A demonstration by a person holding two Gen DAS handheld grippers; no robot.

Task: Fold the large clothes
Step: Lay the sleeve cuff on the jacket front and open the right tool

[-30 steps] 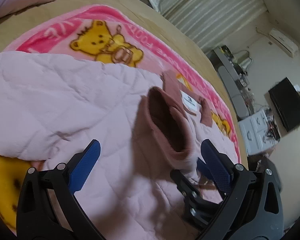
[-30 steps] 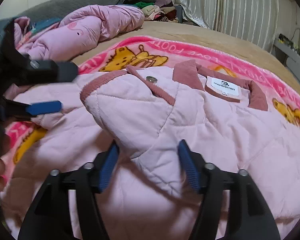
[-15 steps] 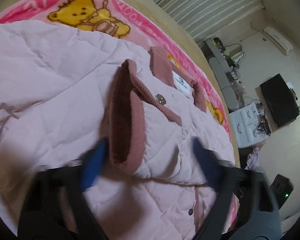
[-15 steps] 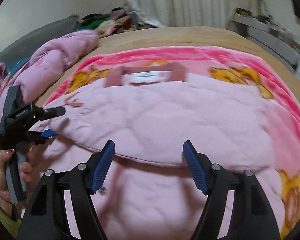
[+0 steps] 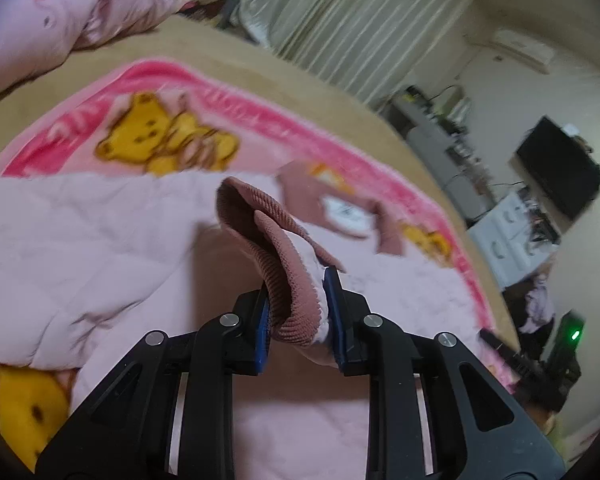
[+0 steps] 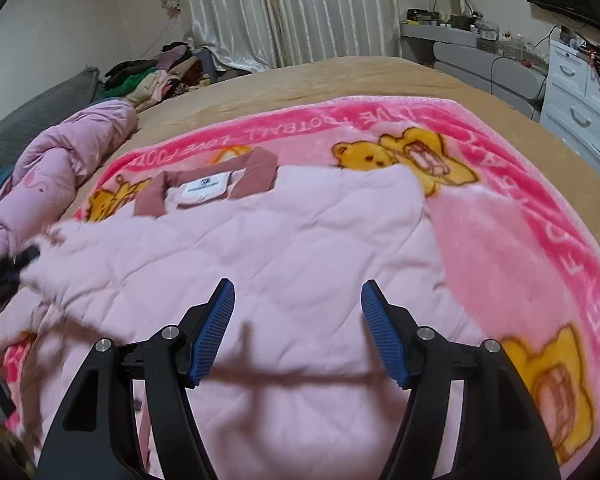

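Note:
A pale pink quilted jacket (image 6: 280,248) lies spread on a bed, its dusty-rose collar (image 6: 208,184) with a white label towards the far side. In the left wrist view my left gripper (image 5: 298,292) is shut on the ribbed rose cuff (image 5: 260,232) of a sleeve, which is lifted a little off the jacket body (image 5: 80,248). The left gripper shows as a dark blur (image 6: 16,264) at the left edge of the right wrist view. My right gripper (image 6: 298,292) hovers over the jacket's middle, jaws closing slowly with nothing between them.
A pink bear-print blanket (image 6: 520,240) lies under the jacket on a tan bedcover (image 6: 340,80). A bunched pink quilt (image 6: 60,160) and a clothes pile (image 6: 156,76) sit at the far left. White drawers (image 6: 580,96) and a black screen (image 5: 560,172) stand beyond the bed's right side.
My left jaws went from wide open to shut on the sleeve cuff and lifted it. My right gripper swung right off the folded sleeve to above the jacket's flat middle.

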